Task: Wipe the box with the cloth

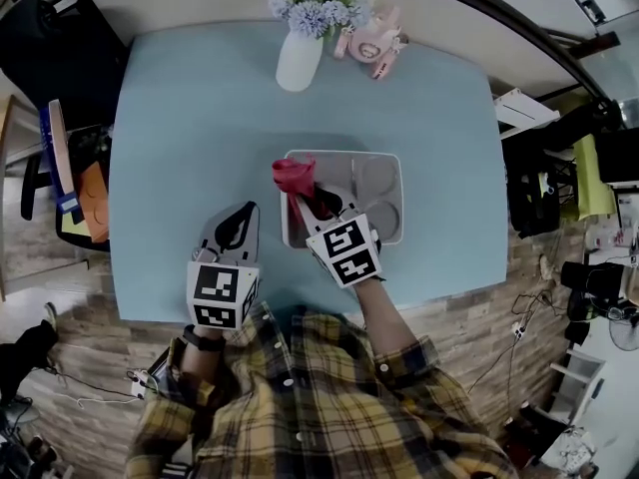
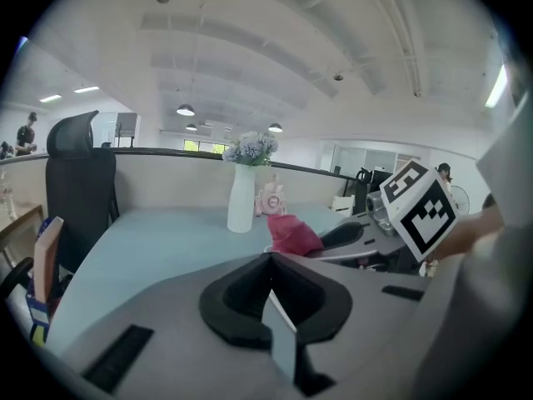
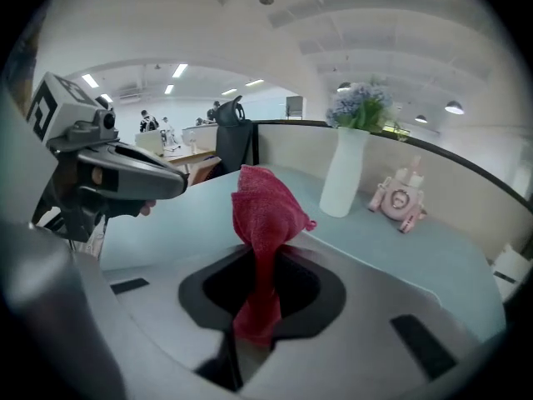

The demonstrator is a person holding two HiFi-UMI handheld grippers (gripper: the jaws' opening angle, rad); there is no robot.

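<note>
Looking at how things are sitting, I'm guessing the wiping is only just getting going, if at all. The right gripper (image 1: 303,201) is pinching the red cloth (image 1: 294,175) with its fingers clamped down on it. Its own view is showing the fabric running through the jaws with a bunched wad poking out past the tips. That wad is hanging over the left end of the box (image 1: 344,154), the white divided tray sitting mid-table right in front of the person.

The left gripper (image 1: 238,223) is hovering over bare blue table (image 1: 170,138) just beside the box. Its fingers are pressed together on nothing, and it's not bracing the box. So the cloth being picked up and brought over is the done part. Pretty much all the actual wiping is looking like it's left, since the round compartments on the right are sitting untouched.

What's bugging me:
- I'm not managing to tell if the cloth is actually touching the box or just floating above it.
- The cloth and the right gripper are covering the box's left section.
- The right gripper view isn't showing the box at all, since its own body is blocking it.
- I'm not seeing any dirt either way, so judging what's clean isn't happening.

The white vase (image 1: 299,60) and pink toy (image 1: 371,43) are sitting well apart at the far edge.
</note>
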